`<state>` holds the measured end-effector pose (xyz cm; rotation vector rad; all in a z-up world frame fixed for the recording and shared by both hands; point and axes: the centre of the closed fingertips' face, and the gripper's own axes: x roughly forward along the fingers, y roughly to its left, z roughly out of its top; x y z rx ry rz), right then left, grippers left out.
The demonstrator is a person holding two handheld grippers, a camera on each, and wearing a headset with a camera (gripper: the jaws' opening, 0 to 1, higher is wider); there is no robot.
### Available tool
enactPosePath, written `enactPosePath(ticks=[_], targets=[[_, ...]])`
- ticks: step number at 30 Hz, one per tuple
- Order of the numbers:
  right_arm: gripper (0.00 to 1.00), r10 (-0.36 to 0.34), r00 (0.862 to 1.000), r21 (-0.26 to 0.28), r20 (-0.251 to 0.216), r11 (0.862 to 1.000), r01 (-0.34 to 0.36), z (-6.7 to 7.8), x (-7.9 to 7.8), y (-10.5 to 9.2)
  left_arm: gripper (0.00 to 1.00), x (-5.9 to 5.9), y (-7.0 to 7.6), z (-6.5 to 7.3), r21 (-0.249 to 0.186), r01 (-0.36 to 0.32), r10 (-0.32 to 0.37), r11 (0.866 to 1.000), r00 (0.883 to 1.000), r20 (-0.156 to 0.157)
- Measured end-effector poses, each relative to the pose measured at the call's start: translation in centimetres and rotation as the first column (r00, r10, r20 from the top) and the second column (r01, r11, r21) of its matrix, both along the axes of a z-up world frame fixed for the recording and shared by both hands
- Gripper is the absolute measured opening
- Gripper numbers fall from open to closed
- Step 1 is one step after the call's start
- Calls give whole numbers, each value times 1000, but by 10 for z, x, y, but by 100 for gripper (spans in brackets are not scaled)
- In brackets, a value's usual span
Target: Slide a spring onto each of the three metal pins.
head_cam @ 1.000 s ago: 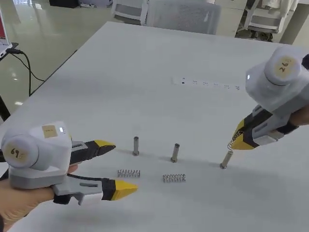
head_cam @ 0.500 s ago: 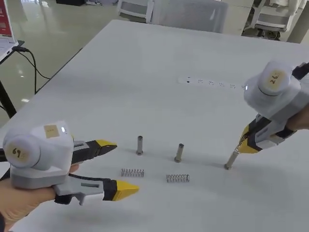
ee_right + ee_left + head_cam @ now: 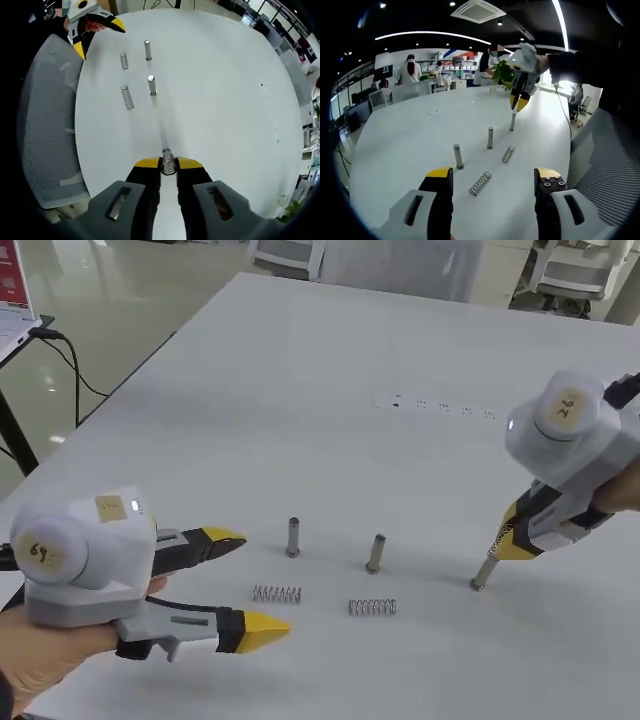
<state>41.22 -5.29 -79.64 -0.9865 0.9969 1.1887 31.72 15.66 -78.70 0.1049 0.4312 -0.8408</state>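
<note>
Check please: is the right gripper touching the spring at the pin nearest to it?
Touching. The right gripper view shows the spring pinched between the yellow tips of the right gripper, with no gap on either side.

I'm watching both tools wearing pale grey housings, black jaws and yellow tips (image 3: pixel 262 626); the left gripper (image 3: pixel 256 581) is showing a 69 sticker (image 3: pixel 40 554), the right gripper (image 3: pixel 505 546) a 26 sticker (image 3: pixel 566 409).
</note>
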Motion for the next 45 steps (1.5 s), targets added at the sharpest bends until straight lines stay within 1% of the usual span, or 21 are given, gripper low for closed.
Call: enactPosePath(ticks=[6,12,16,22,27,29,32,41,45], targets=[[13,1,1000,-14,-14,1000,-1,-8,0,-1,64,0,1,-1,0,-3,3,1000,1000,-4],[13,9,1000,-37,-15,999,-9,-20,0,-2,64,1,0,0,1,-5,5,1000,1000,-2],[13,6,1000,-48,-27,999,-7,-28,-1,-2,64,1,-1,0,2,-3,3,1000,1000,-1],[13,-18,999,-44,-38,999,16,-41,0,-2,64,1,-2,2,3,-3,3,1000,1000,1],[13,-32,999,-43,-30,999,30,-50,0,-1,64,1,-1,2,5,-5,5,1000,1000,2],[13,-36,999,-44,-37,998,35,-53,-1,-2,63,1,-1,2,4,-5,5,1000,1000,2],[13,-43,998,-47,-45,998,41,-57,-3,-3,63,1,-2,2,3,-4,4,1000,1000,2],[14,-54,998,-35,-46,998,52,-60,-2,-2,63,0,-3,2,2,-3,3,1000,1000,1],[16,-54,997,-28,-48,998,52,-60,-2,-1,64,1,-2,2,2,-5,5,1000,1000,3]])
